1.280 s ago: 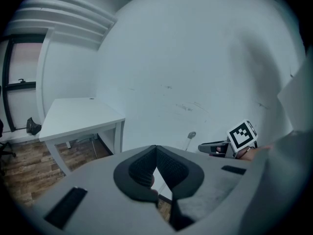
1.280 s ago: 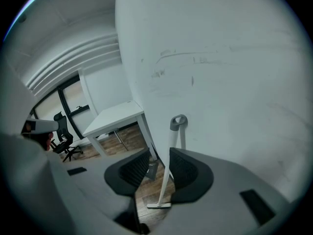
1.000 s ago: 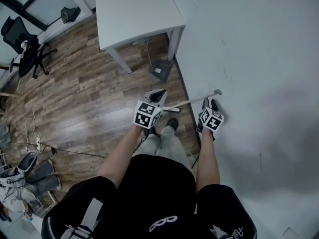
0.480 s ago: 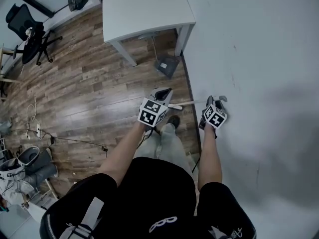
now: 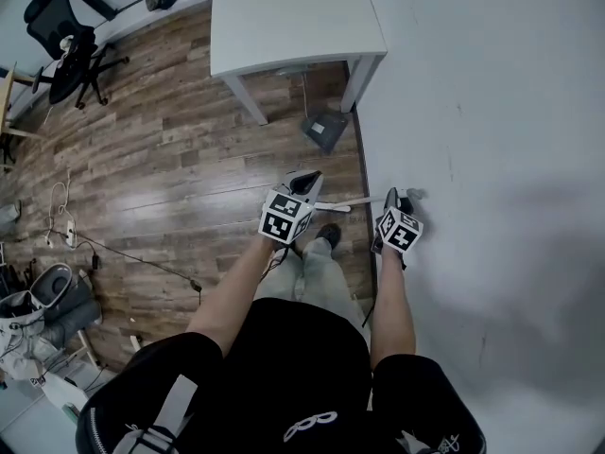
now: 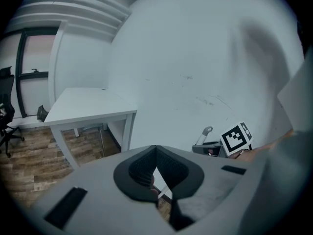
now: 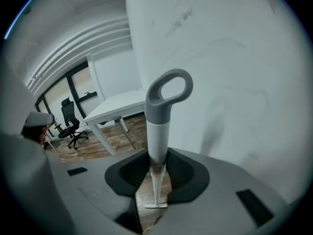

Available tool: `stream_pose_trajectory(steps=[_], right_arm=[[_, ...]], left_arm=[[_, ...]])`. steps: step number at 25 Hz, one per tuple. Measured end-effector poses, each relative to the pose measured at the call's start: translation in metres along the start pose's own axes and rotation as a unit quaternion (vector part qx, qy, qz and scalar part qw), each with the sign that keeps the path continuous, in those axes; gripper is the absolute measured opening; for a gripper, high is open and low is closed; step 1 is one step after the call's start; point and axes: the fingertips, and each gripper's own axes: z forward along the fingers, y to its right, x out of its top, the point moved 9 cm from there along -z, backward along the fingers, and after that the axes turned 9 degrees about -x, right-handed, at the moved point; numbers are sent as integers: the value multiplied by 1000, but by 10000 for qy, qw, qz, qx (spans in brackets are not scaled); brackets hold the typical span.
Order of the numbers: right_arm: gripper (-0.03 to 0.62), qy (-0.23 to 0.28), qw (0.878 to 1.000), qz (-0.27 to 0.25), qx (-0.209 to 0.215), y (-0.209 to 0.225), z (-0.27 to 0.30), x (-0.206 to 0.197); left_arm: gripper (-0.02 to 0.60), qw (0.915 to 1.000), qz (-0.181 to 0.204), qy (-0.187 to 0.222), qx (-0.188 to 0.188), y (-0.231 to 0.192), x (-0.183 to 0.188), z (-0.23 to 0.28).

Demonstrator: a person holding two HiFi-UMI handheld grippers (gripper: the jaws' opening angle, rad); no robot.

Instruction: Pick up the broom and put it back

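Since a second ago both hands have sunk a little. The broom (image 5: 364,200) now lies flatter across the head view, and its looped end, which stood clear beyond the right hand, sits tucked close above it. A black office chair (image 5: 64,53) stands far left on the plank floor (image 5: 180,168), whose brown wood grain has a dull sheen. A plain white counter (image 5: 293,17) with square legs is pushed against the wall (image 5: 492,112), which is matte white and faintly scuffed. The left tool (image 5: 302,183) is drawn narrow, its ribbed dark pads meeting at the tips. Its own view shows nothing pinched there, only a white sliver in the gap below them. The lower end of the broom's shaft runs just beside it, and I cannot tell whether they touch. The broom spans from there across to the right tool (image 5: 394,201), close to the wall. Its shaft is slim, smooth and white, capped by a rounded grey loop (image 7: 157,106), and it tapers down to a small flat foot (image 7: 157,205) seen over the planks. The right tool's jaws are closing with the shaft between them just under the grey cap, and dark pad still shows on either side.
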Motion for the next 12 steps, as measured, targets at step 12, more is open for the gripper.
stream_pose_trajectory(steps=[12], right_arm=[[114,78,9972,-706,253,-65,-31,3]], left_arm=[[8,9971,-241,463,546,-35,0,-75]])
